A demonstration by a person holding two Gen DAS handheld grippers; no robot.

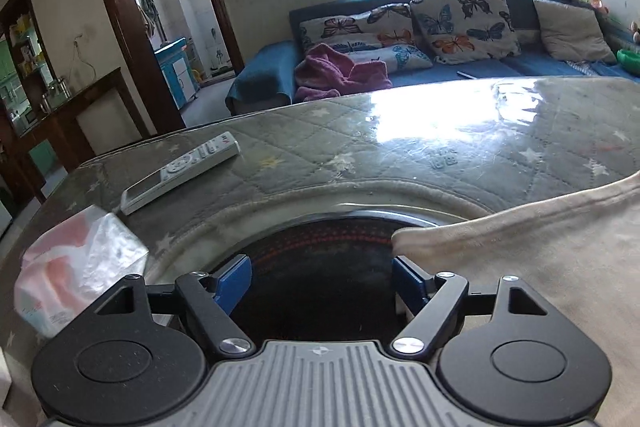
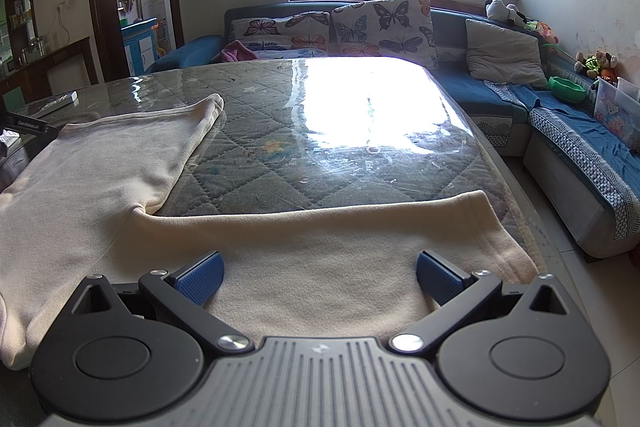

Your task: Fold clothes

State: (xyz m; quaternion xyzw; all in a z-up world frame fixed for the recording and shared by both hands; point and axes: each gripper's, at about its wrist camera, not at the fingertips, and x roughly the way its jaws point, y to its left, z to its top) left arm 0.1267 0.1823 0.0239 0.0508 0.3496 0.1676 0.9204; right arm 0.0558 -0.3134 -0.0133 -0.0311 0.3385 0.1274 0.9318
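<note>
A cream long-sleeved garment (image 2: pixel 132 167) lies spread on a grey quilted table (image 2: pixel 280 131) under clear plastic. One sleeve runs to the right (image 2: pixel 360 239), the other part reaches up left toward the far edge. My right gripper (image 2: pixel 320 279) is open just above the right sleeve, holding nothing. In the left wrist view the garment (image 1: pixel 520 247) fills the right side, its corner just beside the right fingertip. My left gripper (image 1: pixel 322 281) is open and empty above a dark round opening in the table (image 1: pixel 320 267).
A white remote (image 1: pixel 180 173) and a plastic-wrapped tissue pack (image 1: pixel 76 267) lie on the table's left part. A blue sofa (image 2: pixel 500 107) with butterfly cushions (image 2: pixel 384 23) stands behind and to the right. A doorway (image 1: pixel 160 7) is at far left.
</note>
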